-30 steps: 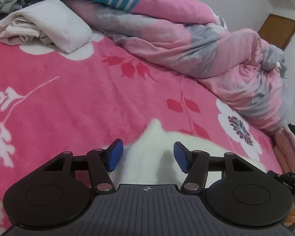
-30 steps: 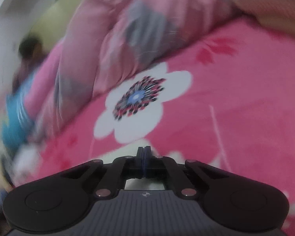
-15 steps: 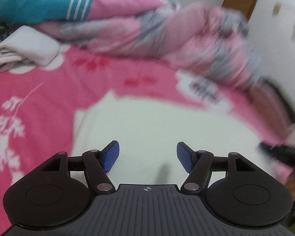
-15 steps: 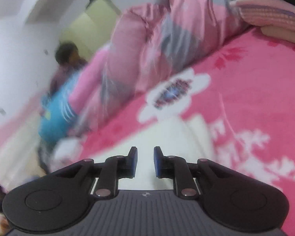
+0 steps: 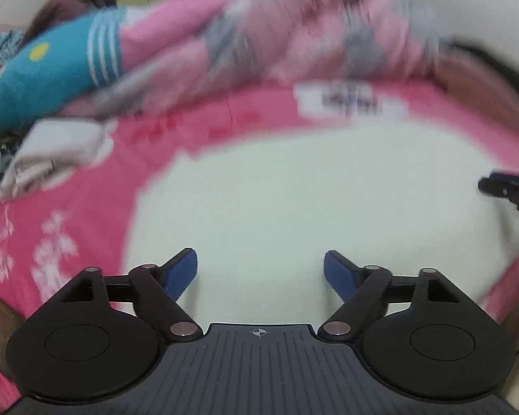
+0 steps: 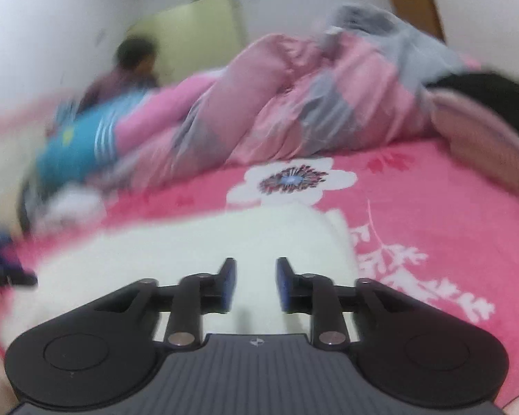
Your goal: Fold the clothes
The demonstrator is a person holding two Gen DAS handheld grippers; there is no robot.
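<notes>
Both grippers open — white garment (image 5: 294,200) below

Pink quilt (image 6: 294,103) heaped (rear); person (image 6: 131,65) beyond

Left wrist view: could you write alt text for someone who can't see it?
A hand-held left gripper, its blue-padded jaws open and just widened with nothing between them, hovers over a white garment spread on a pink floral blanket. Behind lie a rumpled pink-and-grey quilt and folded pale clothes; the picture is motion-blurred.
</notes>
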